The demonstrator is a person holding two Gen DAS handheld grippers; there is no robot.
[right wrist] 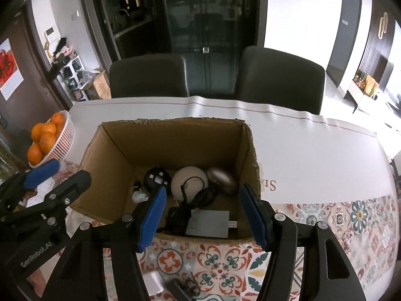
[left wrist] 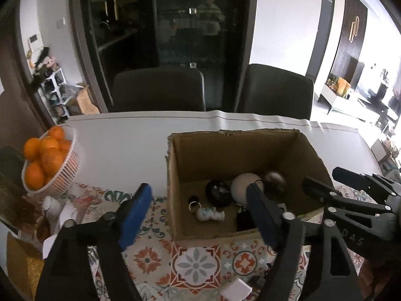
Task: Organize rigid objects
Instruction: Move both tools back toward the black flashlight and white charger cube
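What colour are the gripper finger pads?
Blue; the right gripper's pads show best in the right wrist view.

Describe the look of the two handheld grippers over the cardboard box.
Both are black plastic linkage frames with silver pivot pins and flat blue pads on the fingers. The left gripper shows white "GenRobot.AI" lettering on its body in the right wrist view; the right gripper shows embossed letters ending "DAS". No cables or sleeves visible.

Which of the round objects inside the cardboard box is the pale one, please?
The cream dome in the middle of the cardboard box. The round object to its left is black, the blurred one to its right brownish.
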